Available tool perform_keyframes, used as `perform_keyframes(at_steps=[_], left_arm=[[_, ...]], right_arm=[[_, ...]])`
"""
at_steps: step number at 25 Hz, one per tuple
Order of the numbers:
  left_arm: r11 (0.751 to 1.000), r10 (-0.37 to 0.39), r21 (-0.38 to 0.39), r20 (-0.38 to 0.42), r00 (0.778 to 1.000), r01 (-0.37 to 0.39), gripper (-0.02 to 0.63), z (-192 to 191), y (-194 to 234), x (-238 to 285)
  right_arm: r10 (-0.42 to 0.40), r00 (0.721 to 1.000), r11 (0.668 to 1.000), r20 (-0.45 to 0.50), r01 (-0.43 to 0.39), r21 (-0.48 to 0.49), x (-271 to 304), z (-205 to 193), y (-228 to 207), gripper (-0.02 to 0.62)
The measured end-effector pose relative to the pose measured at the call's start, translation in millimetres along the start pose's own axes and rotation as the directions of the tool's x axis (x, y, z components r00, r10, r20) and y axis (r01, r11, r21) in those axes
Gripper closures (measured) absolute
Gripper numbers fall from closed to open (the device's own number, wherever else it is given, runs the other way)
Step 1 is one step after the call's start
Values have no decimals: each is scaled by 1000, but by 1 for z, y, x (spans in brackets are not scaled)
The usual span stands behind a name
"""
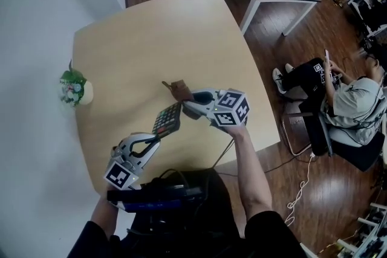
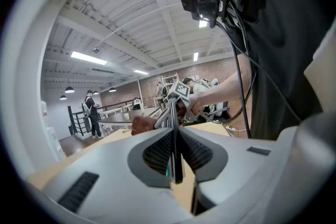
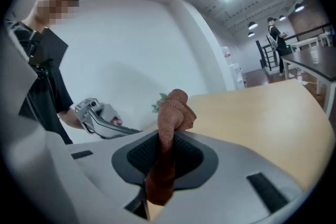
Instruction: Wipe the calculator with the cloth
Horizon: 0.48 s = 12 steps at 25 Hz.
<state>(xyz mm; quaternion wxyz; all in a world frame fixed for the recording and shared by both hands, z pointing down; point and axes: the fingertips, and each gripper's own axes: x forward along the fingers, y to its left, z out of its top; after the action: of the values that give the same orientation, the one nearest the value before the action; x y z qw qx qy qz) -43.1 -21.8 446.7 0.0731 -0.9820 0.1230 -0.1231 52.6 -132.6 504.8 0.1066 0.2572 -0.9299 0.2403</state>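
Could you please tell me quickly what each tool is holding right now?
Left tool: closed on the calculator, gripped at its near end.
Right tool: closed on the cloth.

Dark calculator (image 1: 168,119) tilted off the table, near bunched brown cloth (image 1: 179,90).

Calculator (image 2: 176,157) edge-on between clamped jaws

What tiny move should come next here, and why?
Probably slide the cloth in the right gripper onto the calculator keys and drag along them: the left gripper holds the calculator lifted, and the cloth sits just beyond its far end.
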Motion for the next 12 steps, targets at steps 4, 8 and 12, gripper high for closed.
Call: perform_keyframes(at_steps=[4, 8, 12], left_arm=[[988, -6, -152, -105, 994, -11, 568, -18, 5, 6], [957, 10, -283, -185, 983, -63, 568, -55, 23, 12], [973, 86, -158, -436, 896, -171, 568, -123, 35, 18]], right_arm=[[-153, 974, 988, -167, 155, -2, -5, -37, -24, 529], [-190, 981, 981, -48, 191, 26, -12, -13, -8, 529], [-158, 986, 984, -59, 162, 78, 4, -37, 2, 529]])
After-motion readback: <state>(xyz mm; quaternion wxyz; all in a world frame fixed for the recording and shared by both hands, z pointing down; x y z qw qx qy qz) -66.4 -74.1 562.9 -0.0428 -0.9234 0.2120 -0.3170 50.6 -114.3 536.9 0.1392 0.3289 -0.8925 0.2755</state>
